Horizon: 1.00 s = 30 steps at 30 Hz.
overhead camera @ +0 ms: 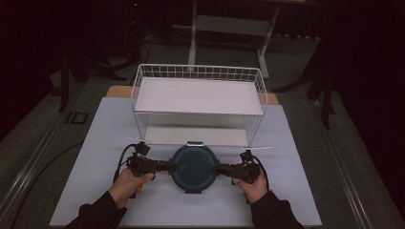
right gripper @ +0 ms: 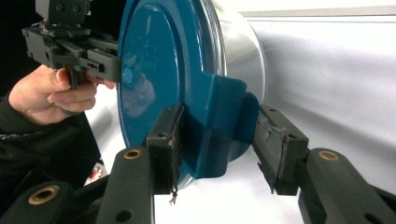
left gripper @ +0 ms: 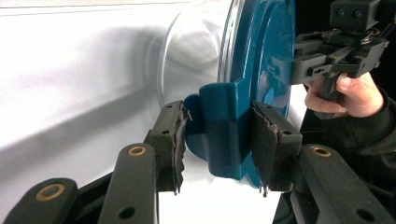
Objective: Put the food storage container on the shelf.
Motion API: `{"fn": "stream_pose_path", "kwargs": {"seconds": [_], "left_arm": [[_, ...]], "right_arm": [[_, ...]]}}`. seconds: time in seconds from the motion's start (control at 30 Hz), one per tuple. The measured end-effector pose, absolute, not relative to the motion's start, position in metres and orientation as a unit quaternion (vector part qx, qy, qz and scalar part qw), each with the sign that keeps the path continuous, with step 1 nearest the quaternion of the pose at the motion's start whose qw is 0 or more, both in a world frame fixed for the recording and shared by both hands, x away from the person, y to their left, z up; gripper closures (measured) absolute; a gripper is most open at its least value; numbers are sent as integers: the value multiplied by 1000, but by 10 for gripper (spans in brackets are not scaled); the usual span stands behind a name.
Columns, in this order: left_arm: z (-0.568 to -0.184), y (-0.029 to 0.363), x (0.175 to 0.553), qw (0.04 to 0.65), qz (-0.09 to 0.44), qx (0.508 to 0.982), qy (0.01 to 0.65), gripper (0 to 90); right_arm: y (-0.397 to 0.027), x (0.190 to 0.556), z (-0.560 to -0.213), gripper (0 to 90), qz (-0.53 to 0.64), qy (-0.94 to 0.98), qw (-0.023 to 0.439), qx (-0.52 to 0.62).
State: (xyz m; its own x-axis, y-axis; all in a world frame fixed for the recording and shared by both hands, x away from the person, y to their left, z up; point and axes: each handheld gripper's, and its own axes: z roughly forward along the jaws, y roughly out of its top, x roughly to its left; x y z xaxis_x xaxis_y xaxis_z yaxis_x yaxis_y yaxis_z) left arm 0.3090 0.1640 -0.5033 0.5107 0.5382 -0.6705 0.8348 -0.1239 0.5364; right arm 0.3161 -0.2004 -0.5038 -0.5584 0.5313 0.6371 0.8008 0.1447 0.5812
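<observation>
Two tongs flank your round blue-lidded container (overhead camera: 194,168) on the table (overhead camera: 95,157) before the wire rack (overhead camera: 198,102): left gripper (left gripper: 217,140) clamped on its latch, right gripper (right gripper: 217,140) part-open around the opposite latch, one pad off.

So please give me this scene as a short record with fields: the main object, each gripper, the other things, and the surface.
main object: round container with blue lid, clear body, on the table in front of the rack
left gripper: shut on the lid's left latch tab
right gripper: jaws around the right latch tab; one pad touches, the other stands apart
other things: white wire rack with two shelves
surface: white table
</observation>
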Motion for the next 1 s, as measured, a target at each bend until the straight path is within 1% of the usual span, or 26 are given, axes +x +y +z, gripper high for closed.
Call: {"fn": "stream_pose_path", "kwargs": {"seconds": [0.1, 0.43, 0.57, 0.73, 1.0], "left_arm": [[-504, 165, 305, 468, -151, 732, 471, 565], [-498, 160, 296, 469, -126, 739, 467, 572], [-495, 159, 299, 479, -122, 740, 457, 572], [-481, 153, 308, 499, -97, 737, 445, 572], [-464, 143, 326, 513, -73, 735, 437, 571]], "right_arm": [[-198, 314, -503, 536, -480, -743, 134, -446], [-199, 309, -501, 553, -484, -737, 134, -453], [-201, 310, -497, 554, -486, -741, 124, -446], [-206, 317, -481, 554, -501, -741, 99, -436], [-215, 331, -468, 555, -517, -734, 81, -433]]}}
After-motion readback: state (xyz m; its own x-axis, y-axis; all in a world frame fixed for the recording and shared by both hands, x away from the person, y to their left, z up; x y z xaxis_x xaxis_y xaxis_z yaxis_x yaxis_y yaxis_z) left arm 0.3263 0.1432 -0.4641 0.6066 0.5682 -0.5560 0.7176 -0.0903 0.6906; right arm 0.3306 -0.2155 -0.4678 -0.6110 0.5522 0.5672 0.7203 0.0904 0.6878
